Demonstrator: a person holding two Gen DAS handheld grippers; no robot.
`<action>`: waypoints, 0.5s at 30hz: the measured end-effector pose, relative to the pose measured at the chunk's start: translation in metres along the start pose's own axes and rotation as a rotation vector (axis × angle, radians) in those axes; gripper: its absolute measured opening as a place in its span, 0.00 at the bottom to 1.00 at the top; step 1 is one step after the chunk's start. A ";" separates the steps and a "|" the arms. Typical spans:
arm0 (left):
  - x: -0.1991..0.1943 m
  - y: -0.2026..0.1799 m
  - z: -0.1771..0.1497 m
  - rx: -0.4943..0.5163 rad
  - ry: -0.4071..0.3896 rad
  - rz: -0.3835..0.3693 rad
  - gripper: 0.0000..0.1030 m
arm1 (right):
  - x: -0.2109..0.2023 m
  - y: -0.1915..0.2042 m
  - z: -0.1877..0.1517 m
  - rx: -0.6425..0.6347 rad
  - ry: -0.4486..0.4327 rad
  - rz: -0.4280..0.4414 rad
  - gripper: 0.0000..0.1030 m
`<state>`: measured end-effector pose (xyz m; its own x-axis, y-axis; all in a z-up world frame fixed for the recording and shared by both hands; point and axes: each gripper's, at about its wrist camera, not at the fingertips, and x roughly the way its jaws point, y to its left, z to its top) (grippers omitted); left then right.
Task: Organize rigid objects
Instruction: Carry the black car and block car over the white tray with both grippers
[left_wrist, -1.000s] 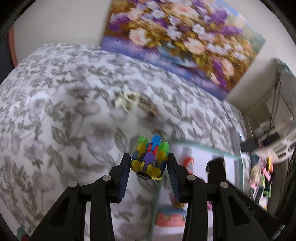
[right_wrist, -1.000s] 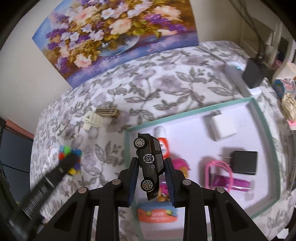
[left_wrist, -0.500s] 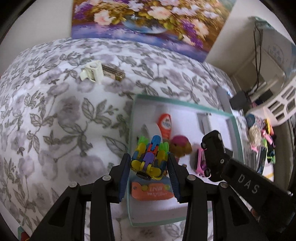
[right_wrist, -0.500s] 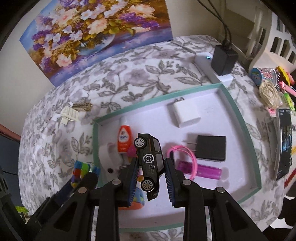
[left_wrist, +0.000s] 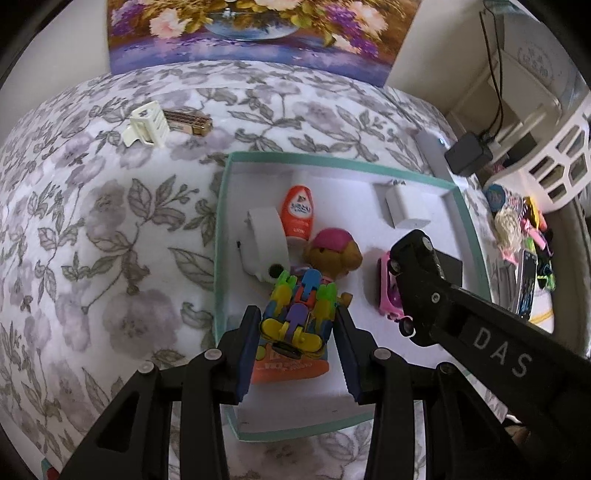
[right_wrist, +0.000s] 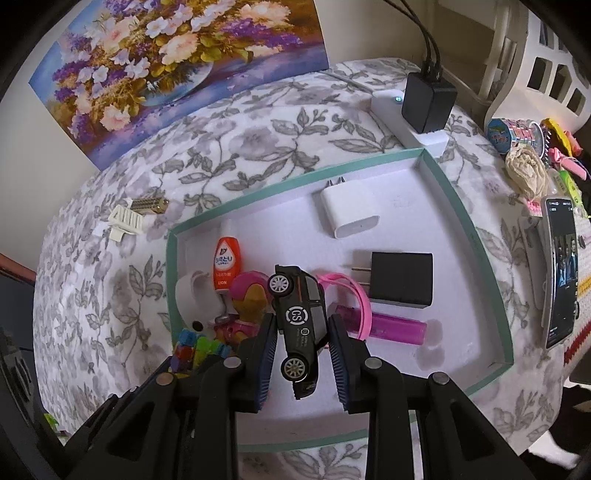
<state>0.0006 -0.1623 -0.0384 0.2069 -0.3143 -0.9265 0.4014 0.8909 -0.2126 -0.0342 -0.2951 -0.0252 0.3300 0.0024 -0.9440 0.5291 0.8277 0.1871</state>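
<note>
Gripping toys over the tray (right_wrist: 469, 236): left gripper (left_wrist: 299, 332) (blocks (left_wrist: 299, 314)), right gripper (right_wrist: 301, 339) (car (right_wrist: 301, 321)).

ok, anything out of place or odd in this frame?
Two pieces lie outside the green-rimmed white tray, on the floral cloth: a cream ribbed plastic clip and a small brass-coloured ridged bar, touching. Nothing looks spilled or damaged.

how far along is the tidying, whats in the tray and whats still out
Done: the tray already holds a white charger, black adapter, orange bottle, pup figure and purple tube. In hand: the left tool holds the colourful block toy and the right tool the black toy car, both over the tray. Left: a cream clip and a brass piece on the cloth.
</note>
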 end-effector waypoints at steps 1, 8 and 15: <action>0.002 -0.002 -0.001 0.008 0.006 0.001 0.41 | 0.002 0.000 0.000 0.000 0.006 -0.003 0.30; 0.012 -0.011 -0.004 0.040 0.032 0.019 0.41 | 0.013 -0.004 -0.001 -0.002 0.044 -0.023 0.30; 0.014 -0.011 -0.003 0.042 0.035 0.015 0.41 | 0.014 -0.004 -0.002 -0.002 0.045 -0.037 0.30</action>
<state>-0.0039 -0.1757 -0.0499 0.1825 -0.2889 -0.9398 0.4359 0.8806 -0.1860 -0.0329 -0.2972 -0.0396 0.2746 -0.0029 -0.9616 0.5387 0.8288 0.1513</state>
